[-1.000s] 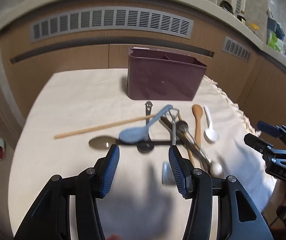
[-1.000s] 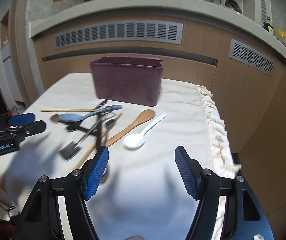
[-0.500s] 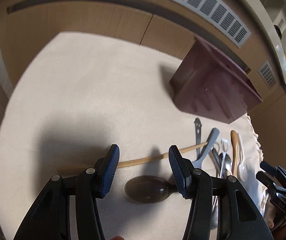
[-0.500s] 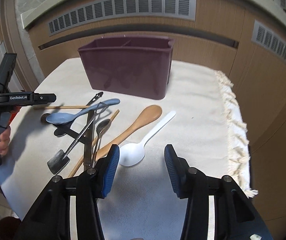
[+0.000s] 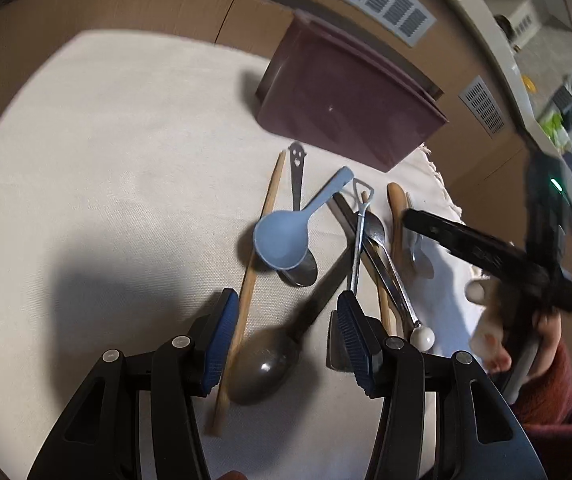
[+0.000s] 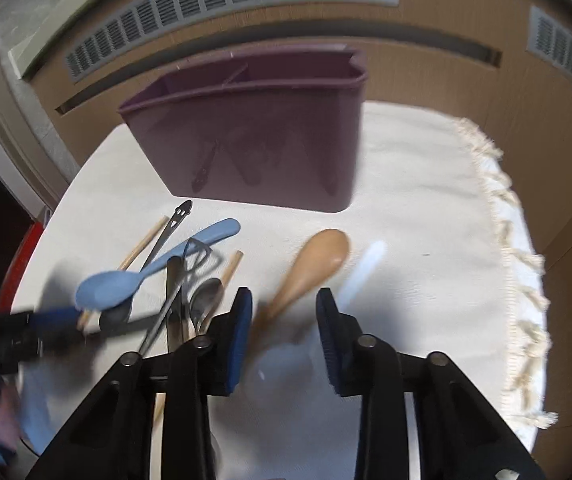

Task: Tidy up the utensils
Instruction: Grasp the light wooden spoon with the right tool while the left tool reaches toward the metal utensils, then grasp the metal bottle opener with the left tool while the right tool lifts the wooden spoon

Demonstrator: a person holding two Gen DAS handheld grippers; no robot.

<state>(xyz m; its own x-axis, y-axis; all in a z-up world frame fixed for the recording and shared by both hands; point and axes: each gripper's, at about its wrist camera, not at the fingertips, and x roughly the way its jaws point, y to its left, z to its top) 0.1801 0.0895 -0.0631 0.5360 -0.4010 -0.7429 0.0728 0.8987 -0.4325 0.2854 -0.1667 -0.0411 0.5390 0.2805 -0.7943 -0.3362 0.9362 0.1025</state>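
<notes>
Right hand-held gripper (image 6: 284, 334): jaws part-way apart and just been closing; the wooden spoon's handle lies between the blue pads, but the picture is smeared, so whether a pad presses on it is hard to tell.
Left hand-held gripper (image 5: 284, 334): jaws wide apart, low over the table, clamped on nothing; the bowl of the dark spoon shows in the gap.
Wooden spoon (image 6: 317, 258): bowl toward the bin, handle running down into the right gripper's gap.
White spoon (image 6: 359, 276): just right of the wooden spoon, blurred, its lower part behind the right pad.
Dark spoon (image 5: 264, 364): flat on the cloth, its handle slanting up to the right under the other pieces.
Blue spoon (image 5: 286, 238): lies on top of the heap, bowl resting over a metal spoon, handle pointing toward the bin.
Wooden chopstick (image 5: 252, 276): long, running from near the bin down past the left pad, touching or just beside it.
Metal pieces (image 5: 369, 248): a whisk-like tool, a spoon and a flat handle crossed in one heap.
Purple bin (image 6: 254, 136): upright at the far side of the table, divided inside, well apart from both grippers.
Table (image 5: 98, 152): covered with a cream cloth, fringed on the right edge.
Person's hand (image 5: 497, 340): holds the right gripper's grip, red sleeve below it.
</notes>
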